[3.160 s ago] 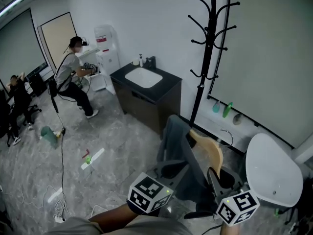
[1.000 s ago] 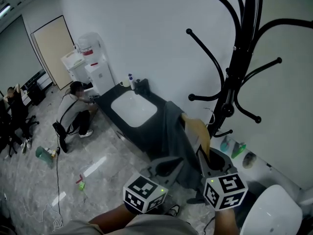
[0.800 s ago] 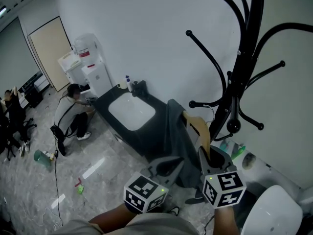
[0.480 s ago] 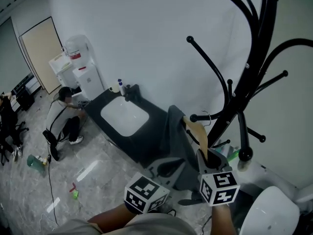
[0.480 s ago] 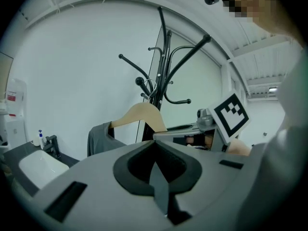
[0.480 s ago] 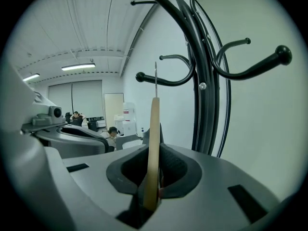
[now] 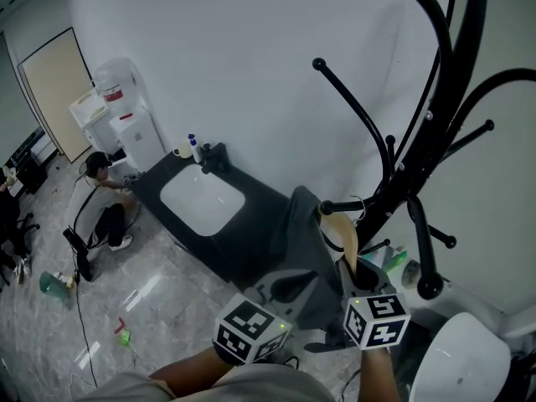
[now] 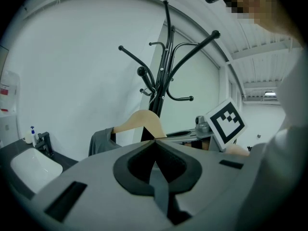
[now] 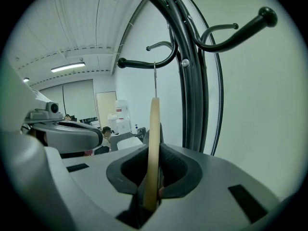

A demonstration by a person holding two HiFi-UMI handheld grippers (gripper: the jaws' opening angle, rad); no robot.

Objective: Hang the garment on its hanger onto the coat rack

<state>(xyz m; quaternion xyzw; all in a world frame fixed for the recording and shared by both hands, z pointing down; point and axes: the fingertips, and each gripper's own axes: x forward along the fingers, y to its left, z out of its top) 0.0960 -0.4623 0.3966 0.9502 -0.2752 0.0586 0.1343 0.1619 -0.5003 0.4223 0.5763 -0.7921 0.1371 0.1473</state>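
Two hand-held grippers are held low at the near edge of the head view. Both have been carried closer to the rack than half a second ago, so that its arms now loom larger overhead. The left hand-held gripper (image 7: 285, 290) is closed on a fold of the dark grey fabric garment (image 7: 306, 241), and a strip of the cloth is pinched between its jaws. The right hand-held gripper (image 7: 353, 273) is clamped on the pale wooden hanger (image 7: 342, 233), which stands upright and edge-on between the jaws. The garment is draped over the hanger's far shoulder and is not yet hung on the rack. The hanger's thin wire hook (image 9: 155, 81) is raised just beside a lower arm of the black metal coat rack (image 7: 435, 115); whether they touch cannot be told. Beyond these, a black worktop (image 7: 260, 216) with a white inset sink (image 7: 201, 201) is seen. A crouching person (image 7: 94, 208) is beside it, and a white water dispenser (image 7: 126, 128) is set against the wall.
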